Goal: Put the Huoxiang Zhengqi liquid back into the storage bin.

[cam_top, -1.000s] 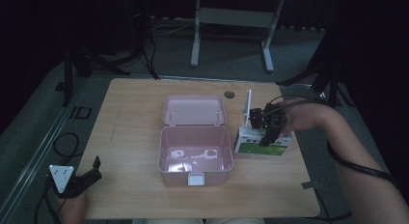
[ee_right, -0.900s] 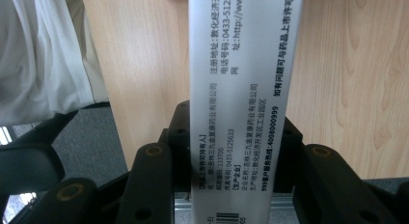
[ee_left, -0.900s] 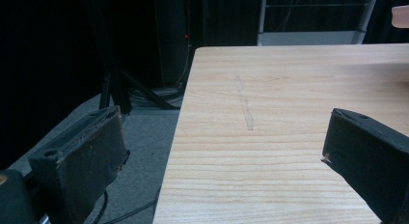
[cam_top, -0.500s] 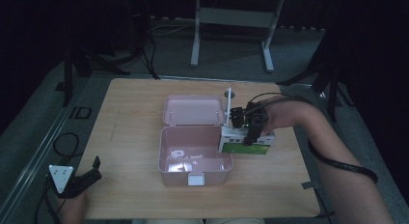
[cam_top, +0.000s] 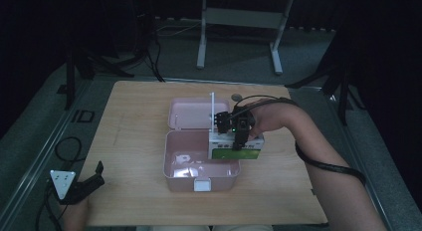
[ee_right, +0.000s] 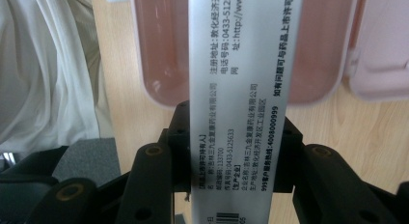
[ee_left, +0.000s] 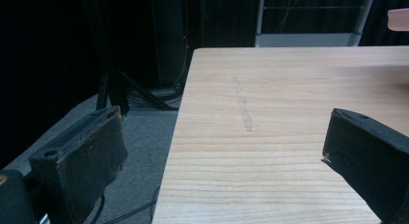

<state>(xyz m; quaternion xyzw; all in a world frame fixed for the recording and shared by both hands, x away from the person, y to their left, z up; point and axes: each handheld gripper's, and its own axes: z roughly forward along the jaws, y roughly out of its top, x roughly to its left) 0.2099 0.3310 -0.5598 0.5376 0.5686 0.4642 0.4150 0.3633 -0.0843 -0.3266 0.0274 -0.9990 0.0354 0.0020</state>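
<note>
At the near left corner of the wooden table, the left gripper rests idle in the person's hand, its two black jaws standing wide apart with nothing between them, as the left gripper view confirms with bare tabletop showing in the gap. Further in, at mid-table, the open pink box sits with its base toward the person and its hinged lid lying flat behind it; a few small pale items lie in the base, too dim to identify. Over the right rim of that base, the right gripper clamps the green-and-white medicine carton, jaws closed on its two sides; the right gripper view shows the carton's printed white face running up between the jaws, with the pink base below and beyond it. The carton hangs partly over the box and partly over the table to the box's right, not yet resting inside. By the look of it the pick-up is done and the carry is nearly complete; what remains is to bring the carton fully over the base, lower it in, release, and presumably close the lid. Beyond the table, a metal stand sits on the dark floor
</note>
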